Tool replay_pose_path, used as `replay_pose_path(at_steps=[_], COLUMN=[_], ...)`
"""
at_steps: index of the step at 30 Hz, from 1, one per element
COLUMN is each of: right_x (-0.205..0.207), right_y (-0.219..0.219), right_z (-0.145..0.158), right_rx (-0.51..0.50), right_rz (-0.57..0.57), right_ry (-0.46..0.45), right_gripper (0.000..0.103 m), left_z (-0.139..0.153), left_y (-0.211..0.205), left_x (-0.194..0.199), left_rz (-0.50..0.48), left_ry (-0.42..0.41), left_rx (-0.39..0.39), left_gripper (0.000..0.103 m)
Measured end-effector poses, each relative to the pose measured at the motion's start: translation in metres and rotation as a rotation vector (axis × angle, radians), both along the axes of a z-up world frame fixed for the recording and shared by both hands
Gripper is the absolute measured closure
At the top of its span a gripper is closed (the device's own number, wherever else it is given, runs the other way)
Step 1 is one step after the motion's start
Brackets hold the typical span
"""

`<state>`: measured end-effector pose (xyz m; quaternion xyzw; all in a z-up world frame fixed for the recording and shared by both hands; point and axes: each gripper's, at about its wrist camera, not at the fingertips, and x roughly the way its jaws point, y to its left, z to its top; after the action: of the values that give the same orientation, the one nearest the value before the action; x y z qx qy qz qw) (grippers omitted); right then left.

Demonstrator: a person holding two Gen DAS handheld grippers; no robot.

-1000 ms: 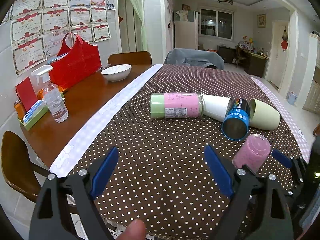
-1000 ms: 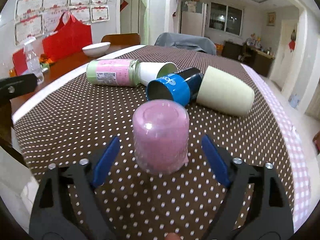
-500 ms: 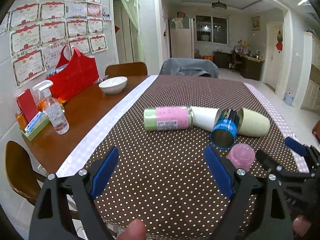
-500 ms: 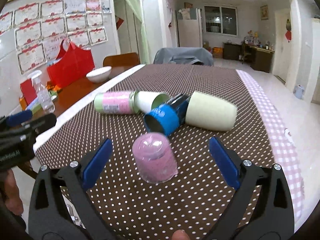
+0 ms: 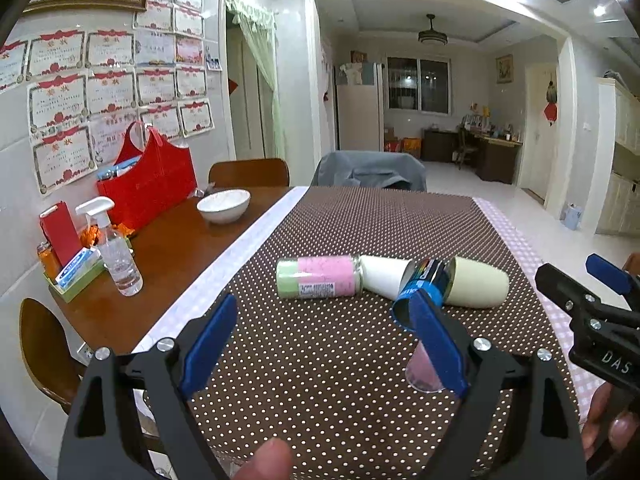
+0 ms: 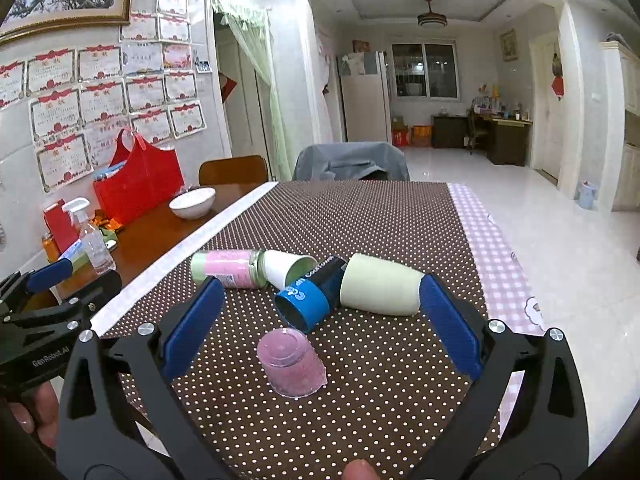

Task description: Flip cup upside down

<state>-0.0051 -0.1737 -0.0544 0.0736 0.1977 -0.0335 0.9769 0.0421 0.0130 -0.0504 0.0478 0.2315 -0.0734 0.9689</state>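
Observation:
A pink translucent cup [image 6: 291,362] stands upside down on the brown dotted tablecloth [image 6: 360,220], base up. In the left wrist view the pink cup [image 5: 418,372] is mostly hidden behind my left gripper's right finger. My right gripper [image 6: 320,328] is open and empty, raised above and behind the cup. My left gripper [image 5: 324,340] is open and empty, held above the near table edge to the cup's left. The right gripper also shows at the right edge of the left wrist view [image 5: 600,300].
Behind the pink cup lie a blue can [image 6: 310,298], a cream cup [image 6: 380,290], a white cup [image 6: 286,268] and a pink-green bottle [image 6: 226,264]. On the bare wood at left stand a white bowl [image 6: 192,202], a spray bottle [image 6: 92,240] and a red bag [image 6: 136,180].
Both grippers have lifted and pulled back from the table. The right gripper has moved away from the pink cup, which stays upside down on the cloth.

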Motion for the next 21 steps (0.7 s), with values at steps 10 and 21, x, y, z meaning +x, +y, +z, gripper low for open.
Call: replay_pose_path(at_steps=[10,21], right_x=[-0.021,-0.035], right_y=[-0.001,-0.004], right_z=[0.021,0.030], right_rx=[0.017,0.023], right_rz=[0.004,-0.012], right_ry=[-0.044,-0.080], right_gripper=[0.006,0.006], left_z=[0.026,0.037], left_y=[-0.005,-0.011], left_x=[-0.030,-0.049], left_rz=[-0.001,-0.013], left_ry=[-0.076,-0.118], left_rx=[0.003,0.010], left_gripper=[0.017,0.017])
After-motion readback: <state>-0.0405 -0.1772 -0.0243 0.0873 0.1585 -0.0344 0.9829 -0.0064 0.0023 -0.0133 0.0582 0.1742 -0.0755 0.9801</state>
